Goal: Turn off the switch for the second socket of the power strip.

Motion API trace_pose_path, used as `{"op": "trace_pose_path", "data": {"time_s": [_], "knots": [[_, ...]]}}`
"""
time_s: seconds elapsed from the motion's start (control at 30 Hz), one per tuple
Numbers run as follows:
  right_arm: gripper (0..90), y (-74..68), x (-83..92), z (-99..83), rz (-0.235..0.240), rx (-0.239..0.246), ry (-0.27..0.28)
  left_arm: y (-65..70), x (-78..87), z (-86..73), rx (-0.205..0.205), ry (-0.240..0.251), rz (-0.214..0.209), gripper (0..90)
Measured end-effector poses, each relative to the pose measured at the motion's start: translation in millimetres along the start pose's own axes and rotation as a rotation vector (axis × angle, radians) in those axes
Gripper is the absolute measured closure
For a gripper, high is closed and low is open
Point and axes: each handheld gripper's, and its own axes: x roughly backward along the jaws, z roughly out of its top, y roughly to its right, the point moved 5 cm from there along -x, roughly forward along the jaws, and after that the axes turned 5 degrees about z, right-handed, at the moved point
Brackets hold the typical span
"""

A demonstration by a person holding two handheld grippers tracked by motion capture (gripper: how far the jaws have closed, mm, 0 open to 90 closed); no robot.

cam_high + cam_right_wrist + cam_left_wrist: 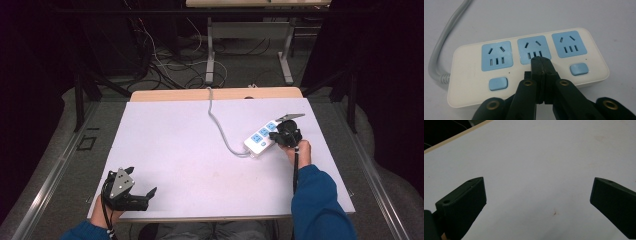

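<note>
Now the right hand-held gripper (541,61), jaws pressed together, has its tips over the power strip's (469,60) middle socket (532,48); the left hand-held gripper (537,202) stands wide apart above the bare tabletop (536,157).

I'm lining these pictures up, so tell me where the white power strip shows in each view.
High view: the power strip lies right of centre on the white table, under the right gripper.
Left gripper view: not in it; open jaws over bare table.
Right gripper view: the strip spans the middle, with the shut jaws over its middle switch.
Shared landmark: the grey cable leaving the strip's end.
</note>
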Motion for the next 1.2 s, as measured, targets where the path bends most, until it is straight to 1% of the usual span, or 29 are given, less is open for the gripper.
{"op": "trace_pose_path", "data": {"time_s": [0.17, 0.2, 0.4, 0.53, 0.67, 0.77, 0.8, 0.9, 0.93, 1.03, 1.2], "knots": [[90.0, -0.3, 0.1, 0.1, 0.003, 0.007, -0.004, -0.5, 0.3, 0.0, -0.003, 0.000, 0.003, 0.6], [90.0, -0.4, -0.1, 0.3, -0.005, 0.014, -0.002, -0.5, 0.3, 0.0, -0.003, -0.001, 0.003, 0.6], [90.0, -0.4, 0.0, 0.3, 0.000, 0.013, -0.001, -0.5, 0.4, 0.0, -0.004, 0.000, 0.003, 0.6], [90.0, -0.3, 0.0, 0.4, -0.009, 0.022, -0.003, -0.6, 0.4, 0.0, -0.004, -0.001, 0.002, 0.6], [90.0, -1.3, 0.1, 0.7, -0.011, 0.019, -0.004, -0.3, 0.4, 0.2, -0.002, 0.002, 0.001, 0.6], [90.0, -1.9, 0.1, 0.9, -0.014, 0.026, -0.007, -1.0, 0.8, 0.2, -0.010, 0.000, 0.005, 0.5], [90.0, -1.5, 0.2, 1.0, -0.019, 0.035, -0.006, -1.0, 0.8, 0.2, -0.010, 0.000, 0.005, 0.6], [90.0, -2.3, 0.3, 1.1, -0.020, 0.030, -0.008, -1.2, 0.7, 0.4, -0.011, 0.002, 0.006, 0.6], [90.0, -2.0, 0.4, 1.1, -0.021, 0.038, -0.009, -1.0, 0.9, 0.3, -0.010, 0.000, 0.004, 0.6], [90.0, -2.2, 0.2, 1.1, -0.023, 0.037, -0.010, -1.3, 0.8, 0.6, -0.011, 0.004, 0.007, 0.6], [90.0, -2.4, 0.3, 1.2, -0.021, 0.046, -0.012, -0.2, 0.6, 0.5, -0.001, 0.005, -0.001, 0.6]]}}
